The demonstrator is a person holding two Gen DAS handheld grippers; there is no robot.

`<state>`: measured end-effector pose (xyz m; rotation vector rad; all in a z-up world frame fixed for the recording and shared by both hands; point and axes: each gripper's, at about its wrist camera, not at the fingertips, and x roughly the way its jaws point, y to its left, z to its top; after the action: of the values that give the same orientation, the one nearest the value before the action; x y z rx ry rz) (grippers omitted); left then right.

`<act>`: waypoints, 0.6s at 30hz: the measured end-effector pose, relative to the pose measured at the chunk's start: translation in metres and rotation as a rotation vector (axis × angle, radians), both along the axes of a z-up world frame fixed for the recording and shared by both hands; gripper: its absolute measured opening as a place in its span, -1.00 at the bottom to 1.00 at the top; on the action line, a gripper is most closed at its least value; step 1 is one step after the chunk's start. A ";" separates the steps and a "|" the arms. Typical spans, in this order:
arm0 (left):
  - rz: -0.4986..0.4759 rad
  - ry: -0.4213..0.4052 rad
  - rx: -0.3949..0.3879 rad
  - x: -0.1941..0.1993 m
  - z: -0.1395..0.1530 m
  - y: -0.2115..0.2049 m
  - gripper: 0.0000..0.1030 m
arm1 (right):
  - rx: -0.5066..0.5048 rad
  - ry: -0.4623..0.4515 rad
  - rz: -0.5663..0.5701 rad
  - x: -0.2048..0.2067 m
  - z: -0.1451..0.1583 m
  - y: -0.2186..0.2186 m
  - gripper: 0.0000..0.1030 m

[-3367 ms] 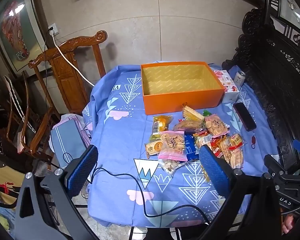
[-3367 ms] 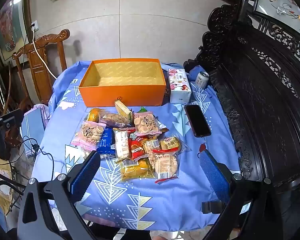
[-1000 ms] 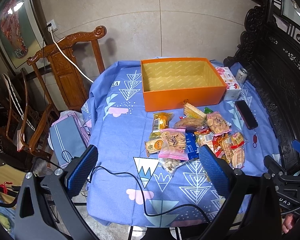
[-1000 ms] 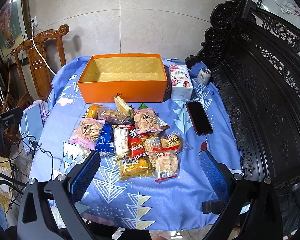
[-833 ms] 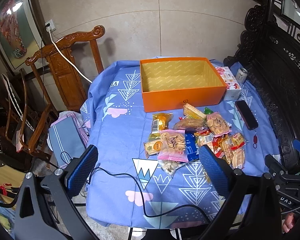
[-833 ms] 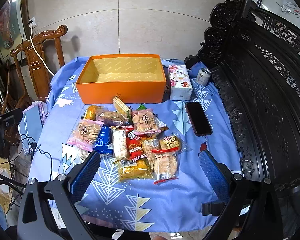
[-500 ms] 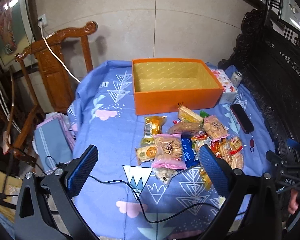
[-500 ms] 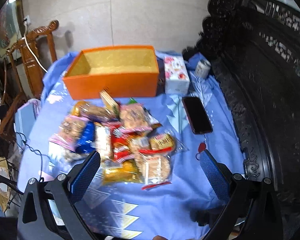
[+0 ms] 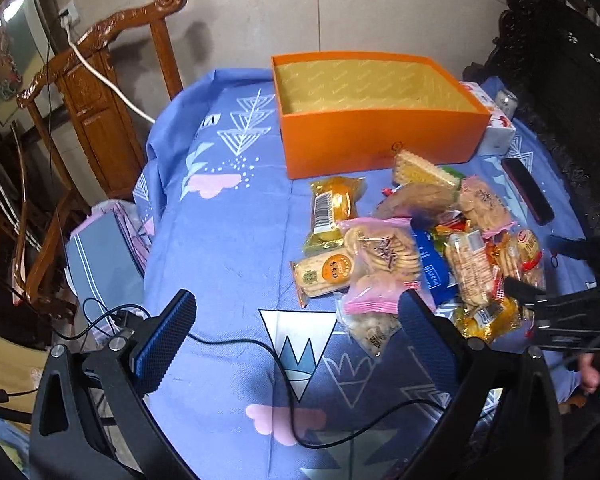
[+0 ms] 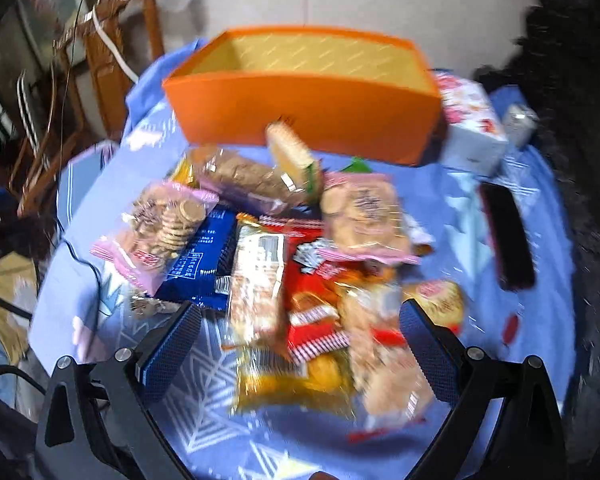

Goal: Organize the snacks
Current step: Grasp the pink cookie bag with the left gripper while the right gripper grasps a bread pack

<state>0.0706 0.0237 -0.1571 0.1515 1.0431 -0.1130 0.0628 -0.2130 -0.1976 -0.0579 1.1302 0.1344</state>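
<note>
Right hand-held gripper (image 10: 300,346) hangs low over the near edge of the snack pile (image 10: 284,264), jaws spread wide, nothing between them; view blurred. Left hand-held gripper (image 9: 296,332) also released, empty, above bare blue cloth at the pile's left side. Orange box (image 9: 380,136) stands empty at the far side of the bench (image 9: 228,224), pile touching its front wall. Phone (image 9: 527,196) lies to the right, apart from the packets.

Step, by my reading: approach for the first pick. Next move calls for settling on one packet, likely the yellow one (image 10: 296,376) nearest the right jaws, and closing without snagging its overlapping neighbours.
</note>
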 end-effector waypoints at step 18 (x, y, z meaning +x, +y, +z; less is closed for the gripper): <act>-0.155 0.139 0.000 0.049 -0.072 -0.050 0.92 | 0.014 0.091 0.019 0.020 -0.049 0.011 -0.34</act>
<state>0.1191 -0.0266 -0.2290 0.2268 1.1698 -0.2673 0.0825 -0.2024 -0.2471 -0.0506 1.2196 0.1630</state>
